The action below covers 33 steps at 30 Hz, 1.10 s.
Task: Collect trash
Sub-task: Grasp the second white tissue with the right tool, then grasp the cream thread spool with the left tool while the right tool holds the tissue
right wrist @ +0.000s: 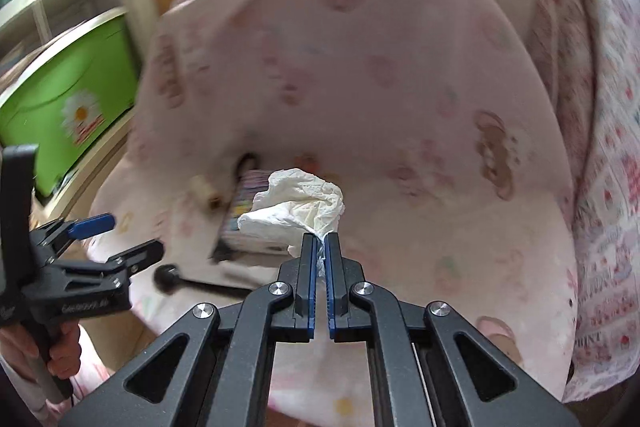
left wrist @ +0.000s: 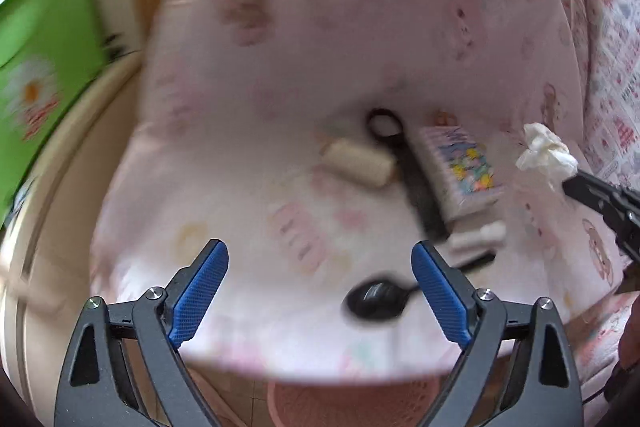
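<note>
A crumpled white paper tissue [right wrist: 298,205] – creased, puffed into soft folds, faintly cream in its hollows – is seen pinched at one twisted corner between the blue-padded black fingers of the right gripper [right wrist: 321,247]. The jaws are pressed together on that corner, with only the thin paper between the pads. The bulk of the tissue is carried just beyond the fingertips and a little to their left, lifted clear of the pale pink printed bedsheet [right wrist: 400,107] beneath.

From the left wrist view the same tissue [left wrist: 547,154] is seen at the far right, held at the tip of the right gripper [left wrist: 570,183]. The left gripper [left wrist: 320,267] is spread wide, nothing being held between its blue ribbed pads [left wrist: 200,291]; only the sheet [left wrist: 280,67] lies below the gap.

Ahead of the left gripper, blurred things are scattered on the sheet: a small cream roll [left wrist: 358,167], a black looped object [left wrist: 384,125] just behind it, a box with a colourful printed top [left wrist: 464,171] to the right, and a round black object [left wrist: 374,301] near the right pad. A green plastic bin with a daisy print [left wrist: 40,67] is seen far to the left, off the bed.
</note>
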Each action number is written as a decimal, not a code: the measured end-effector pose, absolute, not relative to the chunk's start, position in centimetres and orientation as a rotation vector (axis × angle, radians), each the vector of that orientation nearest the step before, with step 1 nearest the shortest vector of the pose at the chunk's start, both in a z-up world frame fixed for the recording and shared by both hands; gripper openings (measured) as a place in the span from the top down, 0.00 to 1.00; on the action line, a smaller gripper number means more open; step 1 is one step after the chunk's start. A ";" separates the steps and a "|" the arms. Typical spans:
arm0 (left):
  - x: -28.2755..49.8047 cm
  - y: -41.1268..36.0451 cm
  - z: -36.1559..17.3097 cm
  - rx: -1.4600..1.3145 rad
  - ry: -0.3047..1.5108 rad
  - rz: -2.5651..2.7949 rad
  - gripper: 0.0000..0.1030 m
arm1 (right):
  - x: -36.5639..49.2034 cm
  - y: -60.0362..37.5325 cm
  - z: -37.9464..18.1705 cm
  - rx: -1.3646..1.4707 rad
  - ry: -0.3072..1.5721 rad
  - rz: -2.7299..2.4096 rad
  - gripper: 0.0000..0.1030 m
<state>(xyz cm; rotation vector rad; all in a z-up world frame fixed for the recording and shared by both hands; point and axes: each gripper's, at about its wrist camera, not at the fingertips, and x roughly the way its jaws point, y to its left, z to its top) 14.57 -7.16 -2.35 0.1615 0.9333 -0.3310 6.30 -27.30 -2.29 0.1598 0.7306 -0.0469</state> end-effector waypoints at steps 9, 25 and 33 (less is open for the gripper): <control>20.2 -10.6 -2.6 0.143 0.900 -0.386 0.13 | 6.5 -29.4 -1.9 0.153 0.724 -0.087 0.95; 19.5 -10.1 -3.4 0.080 0.912 -0.423 0.54 | 5.7 -29.9 -1.0 0.162 0.692 -0.096 0.95; 15.3 -8.4 1.0 0.098 0.769 -0.404 0.54 | 5.2 -29.5 -0.9 0.142 0.683 -0.107 0.95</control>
